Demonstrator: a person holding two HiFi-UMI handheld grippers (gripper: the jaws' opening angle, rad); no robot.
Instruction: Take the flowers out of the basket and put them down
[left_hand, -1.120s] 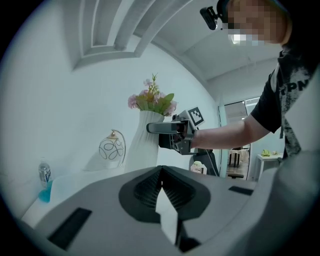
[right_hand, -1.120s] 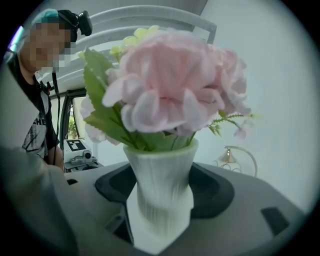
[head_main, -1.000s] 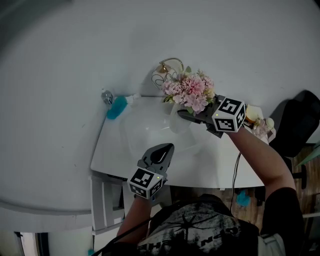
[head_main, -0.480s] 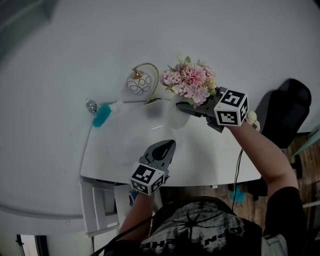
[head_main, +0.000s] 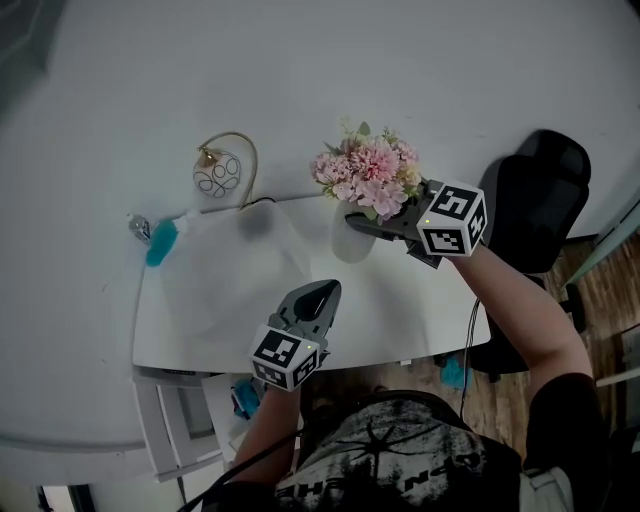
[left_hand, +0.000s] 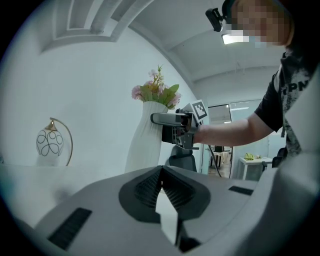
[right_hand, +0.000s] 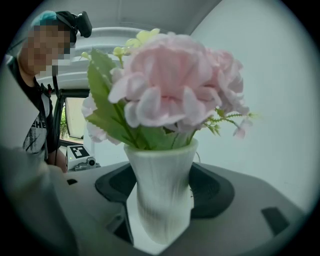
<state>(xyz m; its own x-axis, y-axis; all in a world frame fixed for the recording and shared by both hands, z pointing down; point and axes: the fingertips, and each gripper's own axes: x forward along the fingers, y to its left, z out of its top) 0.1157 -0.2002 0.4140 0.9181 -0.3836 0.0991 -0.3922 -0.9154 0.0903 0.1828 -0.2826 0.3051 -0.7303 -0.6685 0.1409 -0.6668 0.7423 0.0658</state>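
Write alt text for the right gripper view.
The right gripper has its jaws closed on a white ribbed vase of pink flowers with green leaves, filling most of the frame. A person stands behind at left.

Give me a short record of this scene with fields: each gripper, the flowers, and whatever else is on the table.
right gripper: shut on the white ribbed vase, jaws either side of its body
flowers: pink flowers with green leaves, standing in the vase
left gripper: shut, empty, over the white table, apart from the vase
basket: none in view
other things: gold-arched lamp with a white globe at the table's far side; teal object at its left edge
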